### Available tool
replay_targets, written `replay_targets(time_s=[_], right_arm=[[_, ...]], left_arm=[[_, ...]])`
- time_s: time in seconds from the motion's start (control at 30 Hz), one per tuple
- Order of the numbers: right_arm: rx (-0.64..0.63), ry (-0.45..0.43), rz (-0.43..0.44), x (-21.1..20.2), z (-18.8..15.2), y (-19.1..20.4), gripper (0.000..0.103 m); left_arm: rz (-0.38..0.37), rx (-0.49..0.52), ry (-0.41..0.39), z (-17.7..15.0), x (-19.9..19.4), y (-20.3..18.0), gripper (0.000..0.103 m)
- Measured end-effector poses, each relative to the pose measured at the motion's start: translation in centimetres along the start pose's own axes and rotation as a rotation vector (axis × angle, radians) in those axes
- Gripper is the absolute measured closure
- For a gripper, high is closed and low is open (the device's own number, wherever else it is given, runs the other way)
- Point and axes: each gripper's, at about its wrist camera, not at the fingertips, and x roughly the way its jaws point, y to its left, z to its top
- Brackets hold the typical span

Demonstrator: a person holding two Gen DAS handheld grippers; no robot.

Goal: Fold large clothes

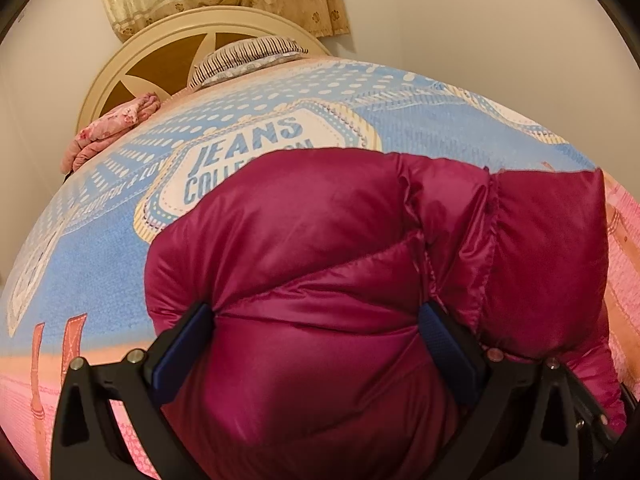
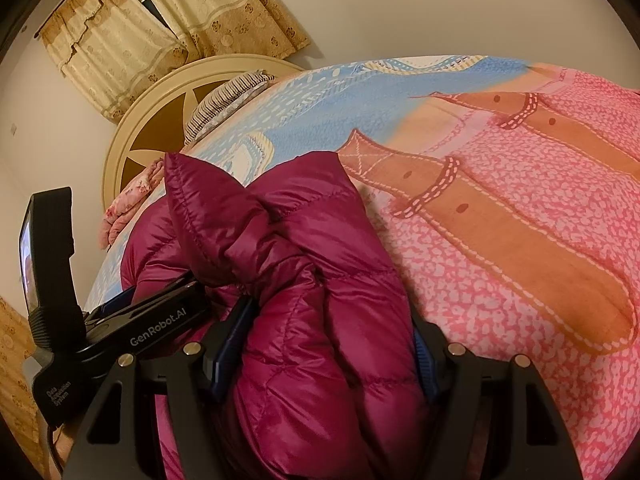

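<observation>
A shiny magenta puffer jacket (image 1: 320, 216) lies bunched and partly folded on the bed. In the left wrist view its thick bulk fills the space between the blue pads, and my left gripper (image 1: 316, 328) is shut on it, with the fabric creasing at the left pad (image 1: 184, 348). The right wrist view shows another padded fold of the jacket (image 2: 320, 280) wedged between the jaws of my right gripper (image 2: 328, 344), which is shut on it. My left gripper (image 2: 188, 280) shows there at the left, its fingers dug into the same jacket close beside the right one.
The bed cover (image 1: 100, 248) is blue with a "JEANS COLLECTION" print and turns pink with orange bands (image 2: 520, 220) to the right. A striped pillow (image 1: 248, 56) and a folded pink floral cloth (image 1: 108, 132) lie by the round cream headboard (image 1: 132, 64). Curtains (image 2: 132, 40) hang behind.
</observation>
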Motion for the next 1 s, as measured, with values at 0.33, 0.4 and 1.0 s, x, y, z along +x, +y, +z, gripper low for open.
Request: replay_targets(time_s=[0.33, 0.4, 1.0], right_arm=[[-0.007, 0.01, 0.01, 0.5, 0.0, -0.3, 0.032], [-0.007, 0.012, 0.016, 0.6, 0.1, -0.3, 0.032], [0.026, 0.053, 0.197, 0.4, 0.5, -2.3, 0.032]], left_arm=[[0.019, 0.015, 0.007, -0.1, 0.3, -0.3, 0.0], [0.019, 0.016, 0.012, -0.1, 0.5, -0.3, 0.0], [-0.162, -0.243, -0.06, -6.4, -7.6, 9.1, 0.0]])
